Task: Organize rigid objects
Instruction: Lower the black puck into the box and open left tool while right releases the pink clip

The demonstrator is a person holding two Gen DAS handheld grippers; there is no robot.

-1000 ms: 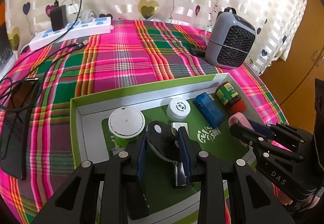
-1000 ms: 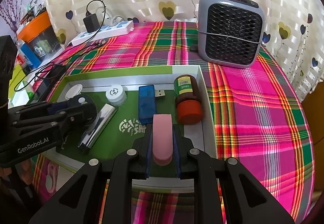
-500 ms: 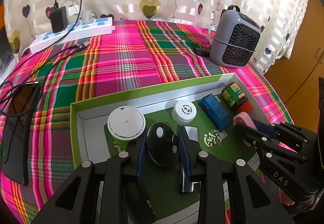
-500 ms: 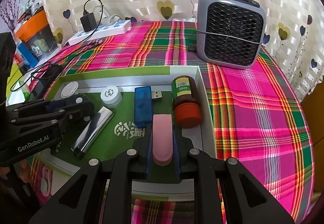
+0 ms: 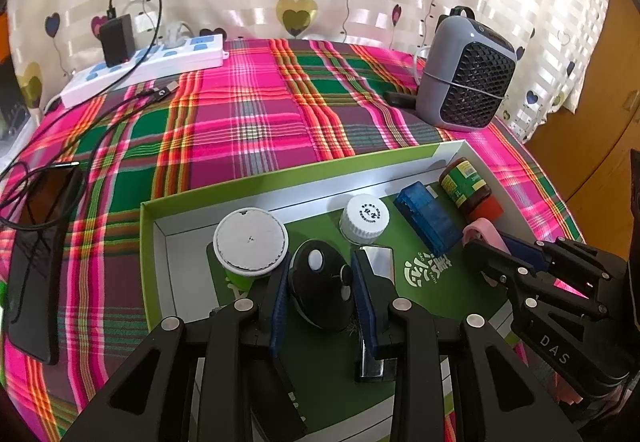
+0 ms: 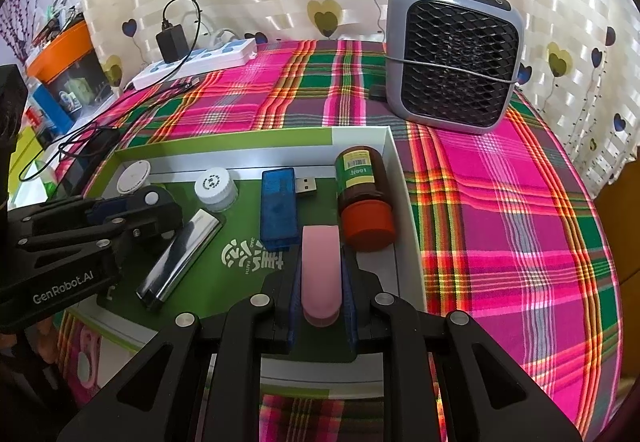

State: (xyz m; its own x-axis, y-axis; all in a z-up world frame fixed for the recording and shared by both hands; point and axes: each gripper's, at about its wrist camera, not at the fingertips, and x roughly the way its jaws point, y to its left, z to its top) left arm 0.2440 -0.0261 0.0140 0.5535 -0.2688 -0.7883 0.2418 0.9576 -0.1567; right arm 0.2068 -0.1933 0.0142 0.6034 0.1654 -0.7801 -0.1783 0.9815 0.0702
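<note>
A shallow green-rimmed box (image 5: 280,182) (image 6: 224,140) lies on the plaid cloth. My left gripper (image 5: 320,274) is shut on a black oval fob (image 5: 320,294) with white buttons, low over the box's green floor. My right gripper (image 6: 321,262) is shut on a pink oblong piece (image 6: 320,274) at the box's right end, next to a brown bottle with a red cap (image 6: 362,194). In the box lie a blue USB stick (image 6: 278,208), a silver bar (image 6: 180,254), a white cap (image 6: 216,188) and a white round lid (image 5: 251,240).
A grey fan heater (image 6: 452,58) stands behind the box's right corner. A white power strip (image 5: 144,68) with a black adapter lies at the back left, its cables trailing to a dark phone (image 5: 36,262) by the left edge. Heart-print curtains close off the back.
The black fob has tipped flatter between the left fingers, and the left view has swung slightly. The right gripper and the pink piece stay as they were.
</note>
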